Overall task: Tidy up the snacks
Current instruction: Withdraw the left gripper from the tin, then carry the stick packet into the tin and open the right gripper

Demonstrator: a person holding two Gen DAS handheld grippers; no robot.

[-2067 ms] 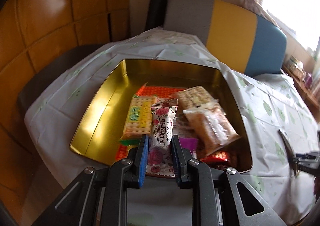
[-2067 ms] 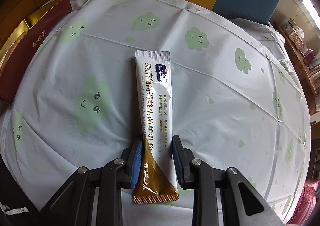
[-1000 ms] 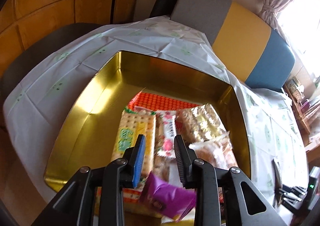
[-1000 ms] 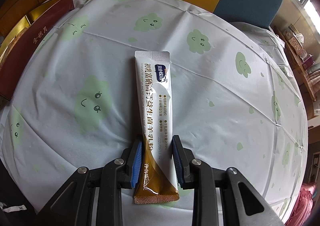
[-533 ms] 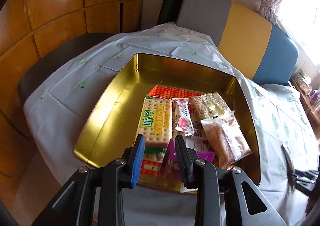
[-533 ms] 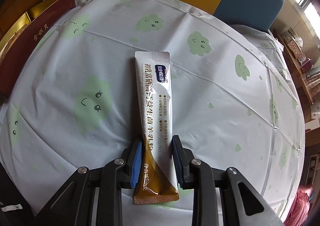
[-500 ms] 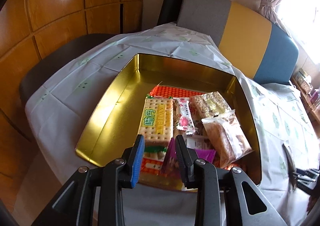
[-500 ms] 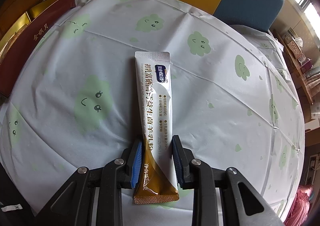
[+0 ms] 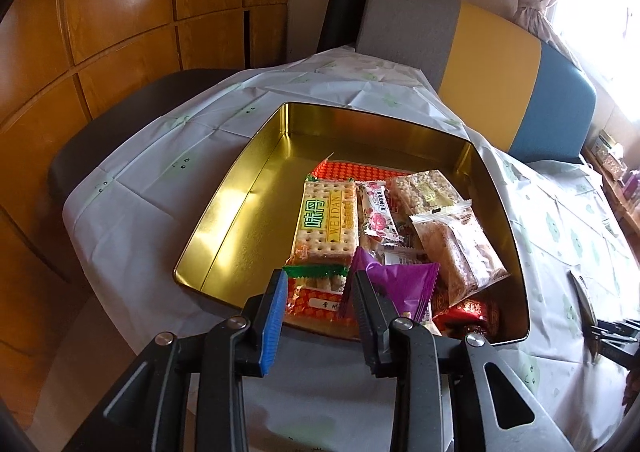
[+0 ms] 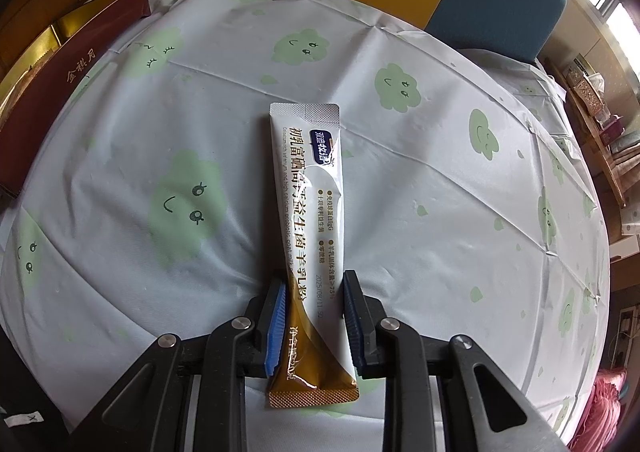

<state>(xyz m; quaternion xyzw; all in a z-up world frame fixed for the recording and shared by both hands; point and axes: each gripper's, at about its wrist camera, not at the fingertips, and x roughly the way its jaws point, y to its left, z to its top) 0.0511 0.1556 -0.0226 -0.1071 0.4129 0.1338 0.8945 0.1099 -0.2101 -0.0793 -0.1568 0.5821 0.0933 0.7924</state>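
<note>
While the right gripper (image 10: 313,312) had its jaws clamped on a long white-and-gold powder sachet (image 10: 310,236) lying flat on the counter, well apart from the gold rectangular metal tin (image 9: 240,212), the left gripper (image 9: 320,306) hung over the tin's near rim, jaws apart and empty.

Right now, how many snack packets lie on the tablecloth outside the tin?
1: the goat milk powder sachet, clamped in the right gripper. Others may lie out of view.
</note>
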